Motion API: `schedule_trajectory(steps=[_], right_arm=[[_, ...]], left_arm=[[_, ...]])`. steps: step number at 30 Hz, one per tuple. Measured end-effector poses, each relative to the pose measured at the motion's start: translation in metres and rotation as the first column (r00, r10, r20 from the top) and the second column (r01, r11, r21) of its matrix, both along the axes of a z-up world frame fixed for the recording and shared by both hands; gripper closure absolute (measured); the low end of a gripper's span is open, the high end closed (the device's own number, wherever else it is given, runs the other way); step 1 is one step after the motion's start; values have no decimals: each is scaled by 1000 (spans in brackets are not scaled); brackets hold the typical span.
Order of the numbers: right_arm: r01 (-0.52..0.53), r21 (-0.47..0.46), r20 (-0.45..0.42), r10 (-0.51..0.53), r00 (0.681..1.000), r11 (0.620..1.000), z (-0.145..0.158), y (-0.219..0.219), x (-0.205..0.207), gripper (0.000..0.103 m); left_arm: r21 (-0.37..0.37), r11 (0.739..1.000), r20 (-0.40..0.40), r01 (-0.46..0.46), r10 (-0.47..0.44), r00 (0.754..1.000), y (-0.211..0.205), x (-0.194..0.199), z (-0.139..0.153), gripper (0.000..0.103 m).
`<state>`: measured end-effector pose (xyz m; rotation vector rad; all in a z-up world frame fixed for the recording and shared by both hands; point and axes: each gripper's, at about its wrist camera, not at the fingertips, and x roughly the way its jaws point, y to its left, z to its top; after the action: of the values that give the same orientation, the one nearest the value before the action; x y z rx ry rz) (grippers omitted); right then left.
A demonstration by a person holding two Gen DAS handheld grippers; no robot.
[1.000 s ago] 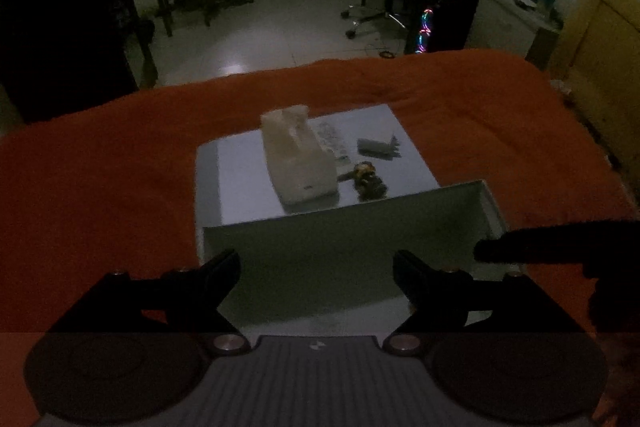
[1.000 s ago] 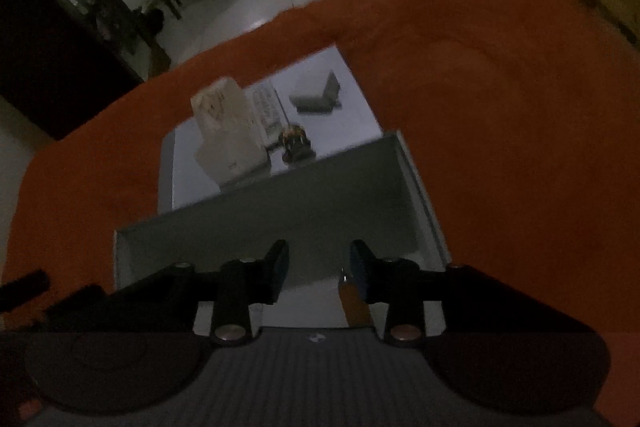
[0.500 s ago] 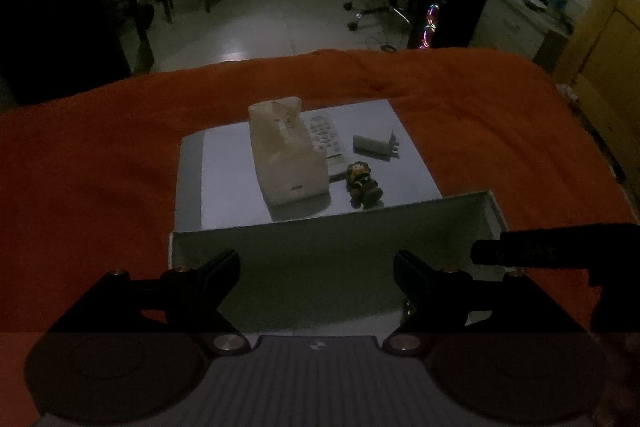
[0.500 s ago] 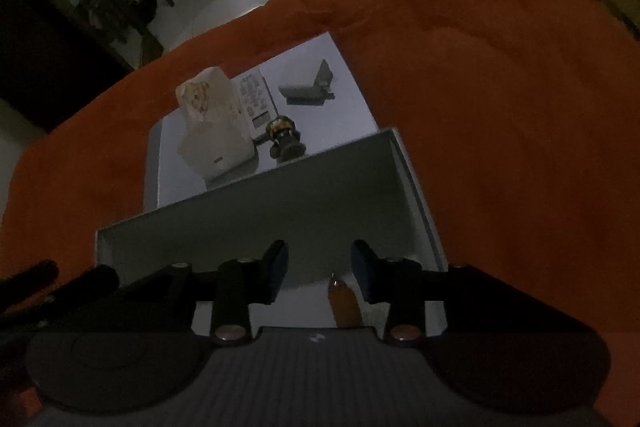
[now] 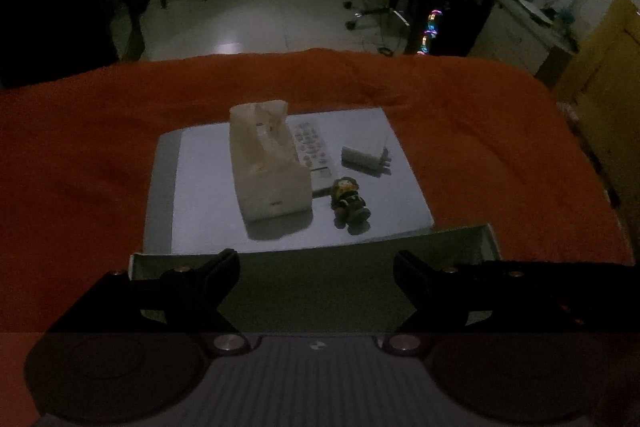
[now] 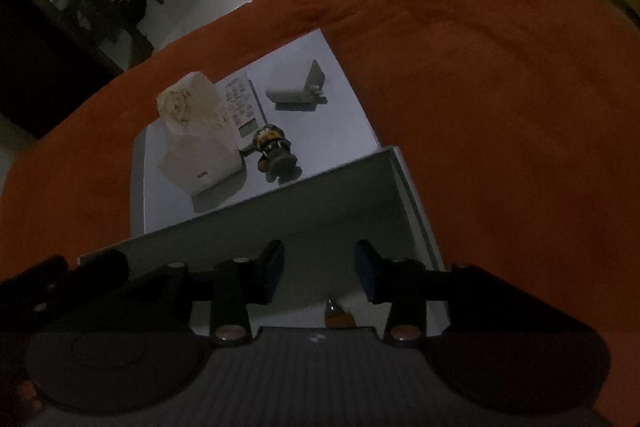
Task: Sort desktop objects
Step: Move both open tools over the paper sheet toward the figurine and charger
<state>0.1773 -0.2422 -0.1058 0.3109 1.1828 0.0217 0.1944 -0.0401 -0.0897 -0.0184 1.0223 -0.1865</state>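
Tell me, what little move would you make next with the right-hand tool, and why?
Probably lift the right gripper clear of the grey box. Its fingers are opening with nothing between them, and a small orange thing lies on the box floor below. The figurine, remote, tissue pack and adapter remain outside.

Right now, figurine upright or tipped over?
Upright. The figurine stands on its base on the grey board, beside the tissue pack.
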Motion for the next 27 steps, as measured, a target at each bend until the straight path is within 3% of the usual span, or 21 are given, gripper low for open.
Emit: schedule_trajectory(steps=[9, 19, 27], right_arm=[[-151, -109, -82, 143, 986, 982, 0, 0, 42, 58], [-273, -111, -163, 253, 954, 956, -12, -6, 113, 58], [-332, -128, -175, 308, 935, 935, -14, 4, 161, 58]], left_arm=[[-50, 998, -79, -32, 28, 996, -12, 34, -17, 20], [-92, 994, -147, -63, 49, 988, -25, 96, -38, 20], [-115, 987, -231, -115, 86, 969, -32, 120, -68, 20]])
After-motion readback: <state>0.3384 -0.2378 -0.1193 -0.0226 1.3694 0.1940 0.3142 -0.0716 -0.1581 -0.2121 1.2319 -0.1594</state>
